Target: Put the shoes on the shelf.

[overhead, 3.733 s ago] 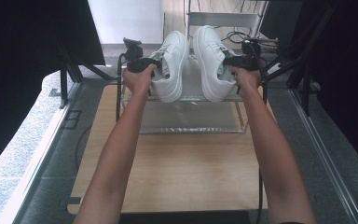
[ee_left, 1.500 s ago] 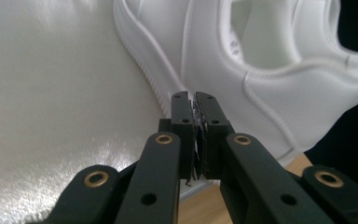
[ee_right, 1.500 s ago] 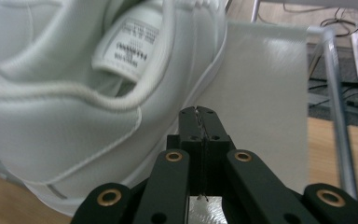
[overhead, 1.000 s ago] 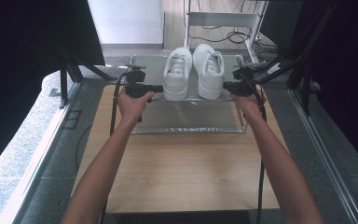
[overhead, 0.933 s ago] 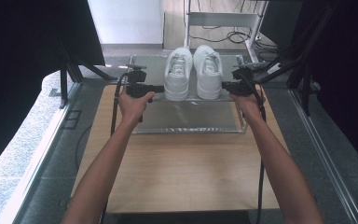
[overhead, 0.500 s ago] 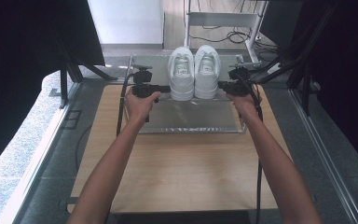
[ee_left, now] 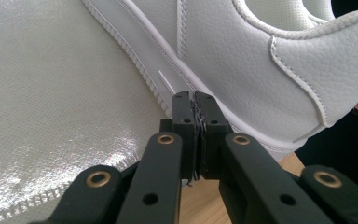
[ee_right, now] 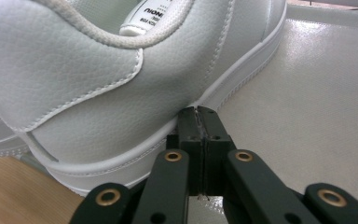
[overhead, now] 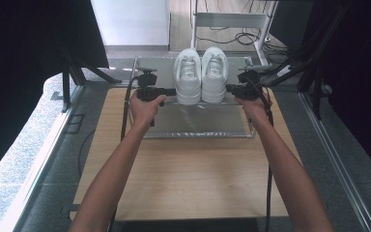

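Both white sneakers have come down from their tilted, lifted pose and now stand side by side, upright, on the grey mat (overhead: 198,123) that lies on the wooden tabletop (overhead: 183,179), toes pointing away from the person. The left sneaker (overhead: 187,77) and the right sneaker (overhead: 214,75) touch along their inner sides near the mat's far edge.

The left tongs (overhead: 173,91) sit level at the outer side of the left sneaker, tips against its sole edge; in the left gripper view they (ee_left: 194,100) are pressed together with nothing between them, resting at the stitched rubber sole. The right tongs (overhead: 229,88) mirror this on the other side; in the right gripper view they (ee_right: 196,112) are likewise closed on nothing, their tips meeting the right sneaker's (ee_right: 121,70) sole rim just above the mat (ee_right: 307,93).
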`<state>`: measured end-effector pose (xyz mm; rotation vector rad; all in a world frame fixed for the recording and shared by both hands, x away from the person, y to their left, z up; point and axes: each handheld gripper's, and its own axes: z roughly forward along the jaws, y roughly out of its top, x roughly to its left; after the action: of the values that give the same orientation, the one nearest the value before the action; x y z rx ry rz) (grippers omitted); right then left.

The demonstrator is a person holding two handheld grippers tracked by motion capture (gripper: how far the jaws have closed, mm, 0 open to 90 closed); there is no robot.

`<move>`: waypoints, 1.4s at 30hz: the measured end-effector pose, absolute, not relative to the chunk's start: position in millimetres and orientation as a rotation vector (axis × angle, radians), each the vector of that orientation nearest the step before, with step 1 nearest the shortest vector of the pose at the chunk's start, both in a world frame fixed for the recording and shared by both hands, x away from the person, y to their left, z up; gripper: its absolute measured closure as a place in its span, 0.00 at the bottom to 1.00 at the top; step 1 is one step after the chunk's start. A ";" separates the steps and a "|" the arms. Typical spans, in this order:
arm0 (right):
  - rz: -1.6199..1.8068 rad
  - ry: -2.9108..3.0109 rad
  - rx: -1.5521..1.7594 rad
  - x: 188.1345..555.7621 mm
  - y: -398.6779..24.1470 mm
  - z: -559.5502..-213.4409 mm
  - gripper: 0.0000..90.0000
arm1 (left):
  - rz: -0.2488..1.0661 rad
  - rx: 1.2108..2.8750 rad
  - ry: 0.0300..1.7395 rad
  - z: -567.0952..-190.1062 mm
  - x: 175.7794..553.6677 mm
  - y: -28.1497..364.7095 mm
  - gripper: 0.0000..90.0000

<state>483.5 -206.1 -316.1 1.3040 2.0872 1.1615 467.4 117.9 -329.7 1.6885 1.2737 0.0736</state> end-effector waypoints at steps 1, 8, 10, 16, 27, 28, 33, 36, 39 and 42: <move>1.161 2.084 1.302 483.4 -206.8 -316.5 0.97 | 0.072 1.689 1.274 -329.7 467.4 118.2 0.97; 1.188 2.059 1.299 481.8 -211.4 -316.5 0.86 | 0.103 1.648 1.245 -325.9 464.6 123.6 0.82; 1.189 2.050 1.299 480.6 -213.3 -315.9 0.81 | 0.126 1.645 1.231 -323.6 462.7 124.5 0.76; 1.260 2.032 1.269 469.8 -219.0 -310.9 0.75 | 0.143 1.652 1.197 -319.4 455.7 127.5 0.64; 1.344 2.023 1.162 436.9 -231.3 -306.6 0.71 | 0.190 1.670 1.127 -317.0 425.1 149.3 0.60; 1.348 2.027 1.147 433.5 -232.6 -307.3 0.70 | 0.201 1.676 1.121 -317.3 421.5 151.0 0.60; 1.365 2.029 1.092 413.8 -236.9 -317.9 0.67 | 0.224 1.689 1.086 -323.9 401.1 157.8 0.58; 1.378 2.031 1.084 401.5 -239.0 -328.0 0.66 | 0.208 1.677 1.063 -332.1 384.9 163.6 0.57; 1.385 2.033 1.067 388.9 -241.4 -337.7 0.65 | 0.202 1.660 1.049 -341.9 368.0 170.3 0.55; 1.410 2.040 1.048 373.8 -246.9 -347.8 0.64 | 0.212 1.675 1.046 -353.3 353.1 176.9 0.54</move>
<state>373.8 -246.9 -347.8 1.0480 2.0399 1.4097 353.1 176.9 -353.3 1.6748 1.0455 0.2121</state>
